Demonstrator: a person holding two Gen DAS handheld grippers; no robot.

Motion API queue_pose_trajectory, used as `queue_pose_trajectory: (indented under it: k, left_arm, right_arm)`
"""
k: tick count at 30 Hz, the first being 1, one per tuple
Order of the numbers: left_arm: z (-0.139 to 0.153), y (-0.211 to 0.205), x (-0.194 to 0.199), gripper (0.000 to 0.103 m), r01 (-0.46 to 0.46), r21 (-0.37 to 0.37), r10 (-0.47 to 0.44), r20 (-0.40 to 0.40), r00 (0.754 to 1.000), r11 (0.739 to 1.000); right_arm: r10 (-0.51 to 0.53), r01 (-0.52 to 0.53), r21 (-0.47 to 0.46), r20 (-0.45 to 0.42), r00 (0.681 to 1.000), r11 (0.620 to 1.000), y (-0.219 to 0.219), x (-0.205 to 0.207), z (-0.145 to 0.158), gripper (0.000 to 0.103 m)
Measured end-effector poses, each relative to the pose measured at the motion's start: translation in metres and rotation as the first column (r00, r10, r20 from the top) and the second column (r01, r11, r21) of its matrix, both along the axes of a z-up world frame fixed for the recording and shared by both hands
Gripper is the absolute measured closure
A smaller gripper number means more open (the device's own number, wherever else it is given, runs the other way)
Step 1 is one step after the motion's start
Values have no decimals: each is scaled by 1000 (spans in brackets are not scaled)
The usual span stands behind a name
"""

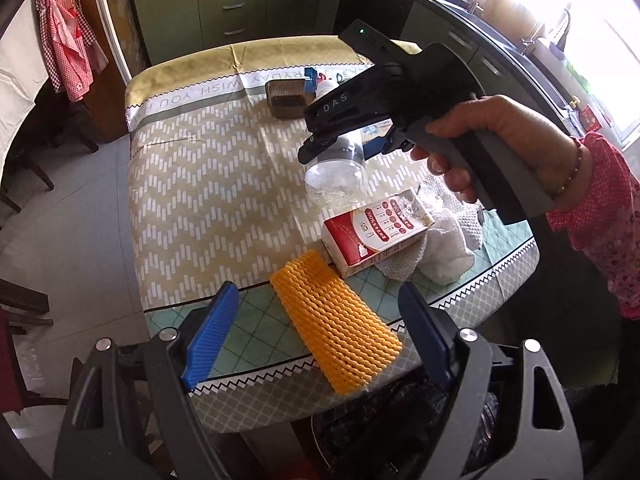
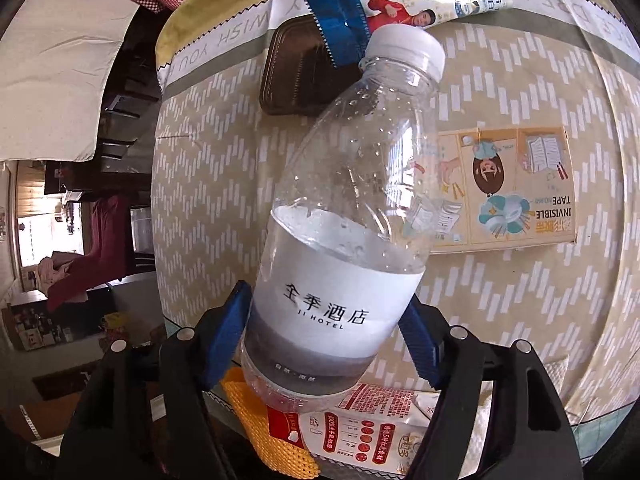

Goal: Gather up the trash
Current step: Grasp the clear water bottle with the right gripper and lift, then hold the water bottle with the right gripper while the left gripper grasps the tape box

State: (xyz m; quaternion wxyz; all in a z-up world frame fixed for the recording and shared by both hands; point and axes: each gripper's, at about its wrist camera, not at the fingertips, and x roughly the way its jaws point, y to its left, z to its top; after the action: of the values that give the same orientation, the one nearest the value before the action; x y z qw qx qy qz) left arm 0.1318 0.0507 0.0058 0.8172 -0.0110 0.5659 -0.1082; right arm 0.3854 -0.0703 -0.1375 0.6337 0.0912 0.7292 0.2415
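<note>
My right gripper (image 2: 320,336) had its blue ribbed pads (image 2: 226,336) pressed against both sides of a clear plastic bottle with a white screw cap (image 2: 352,200), clamped low on the white-and-grey label that read "JI HOTEL" under four Chinese characters. The bottle leaned up and away from the fingers, its cap near the far edge of the table, droplets clinging inside the bare upper part.

My left gripper (image 1: 316,340) hung with its jaws spread wide and nothing between them, above a yellow foam fruit net (image 1: 336,324) lying flat on the near part of the tablecloth (image 1: 200,184).

Just beyond the net lay a red-and-white carton with Chinese print (image 1: 376,232), touching a white knitted cloth (image 1: 444,248). Further out sat a dark brown ribbed plastic tray (image 2: 296,80) with a blue-and-white snack wrapper (image 2: 360,20) across its corner, and a flat yellow card reading "INVISIBLE TAPE" (image 2: 516,188). The cloth's border carried "WISH YOU". A hand in a red patterned sleeve (image 1: 496,140) held the right tool, whose black body was marked "DAS".
</note>
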Motion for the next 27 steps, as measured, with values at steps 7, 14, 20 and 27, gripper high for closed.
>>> queue_pose_trajectory:
  k: [7,14,20,27]
  left_arm:
    - [0,-9,15,25,12,21,-12,1,1000,1000]
    - [-1,-32,50,25,74,27,-74,5,997,997]
    - [-10,-55,85,23,111,45,-111,-1,994,993]
    - [-15,-76,98,23,147,57,-146,-24,989,988]
  right_arm:
    - [16,-18,56,39,999,998,-30,0,30,36]
    - [4,-11,76,85,996,997,-90,-4,57,38]
    - [88,-77,-73,174,981,994,-138,-11,61,38]
    - [278,-199,-349,193,941,916,-164,-20,25,39]
